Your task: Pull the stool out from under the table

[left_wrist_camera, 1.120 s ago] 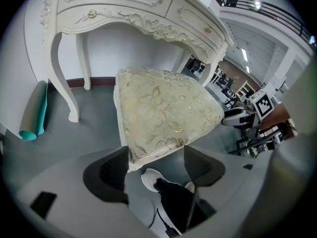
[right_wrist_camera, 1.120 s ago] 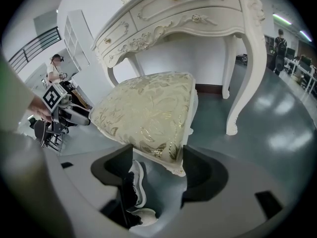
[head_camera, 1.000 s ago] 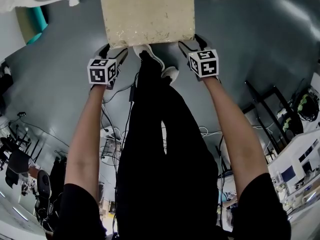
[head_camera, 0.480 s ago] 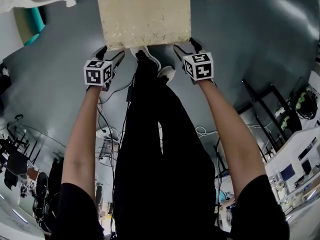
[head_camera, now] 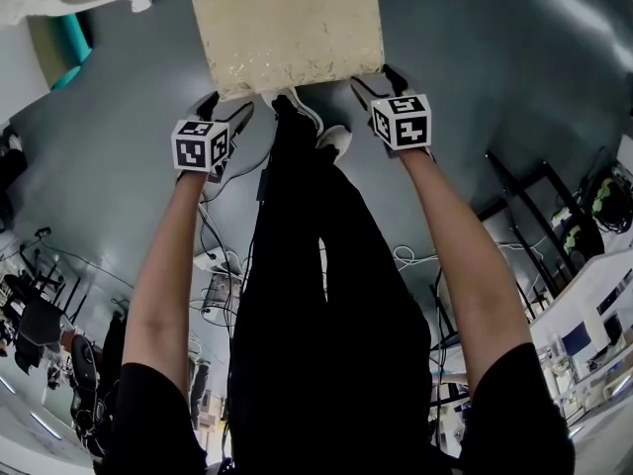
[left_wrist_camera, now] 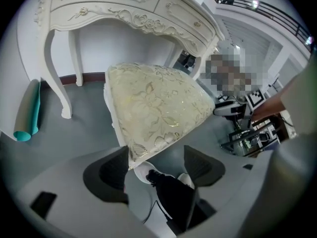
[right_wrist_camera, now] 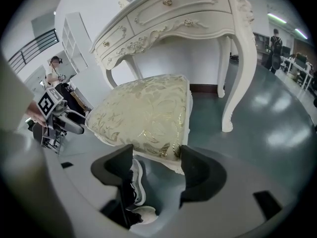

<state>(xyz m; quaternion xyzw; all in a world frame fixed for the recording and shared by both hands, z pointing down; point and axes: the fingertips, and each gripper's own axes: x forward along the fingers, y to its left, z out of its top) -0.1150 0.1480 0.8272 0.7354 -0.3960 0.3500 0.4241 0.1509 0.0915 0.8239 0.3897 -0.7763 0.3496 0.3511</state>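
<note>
The stool (head_camera: 287, 28) has a cream cushion with gold flower patterns and white legs, and it stands on the grey floor in front of the white carved table (left_wrist_camera: 133, 9). My left gripper (head_camera: 226, 105) is open at the stool's near left corner. In the left gripper view that corner (left_wrist_camera: 136, 155) lies against the left jaw of the gripper (left_wrist_camera: 158, 165). My right gripper (head_camera: 379, 82) is open at the near right corner. In the right gripper view the stool (right_wrist_camera: 143, 113) pokes its corner between the wide jaws of the gripper (right_wrist_camera: 156, 165).
The table (right_wrist_camera: 178, 14) has curved legs (right_wrist_camera: 233, 83) on either side of the stool. A teal roll (left_wrist_camera: 25, 118) leans by the left table leg (left_wrist_camera: 57, 78). The person's white shoes (head_camera: 331, 142) stand just before the stool. A black frame (head_camera: 534, 206) and cables lie behind.
Almost nothing differs: both grippers stay at the stool's near corners, having dipped slightly half a second ago and come back. The stool sits in about the same place.
</note>
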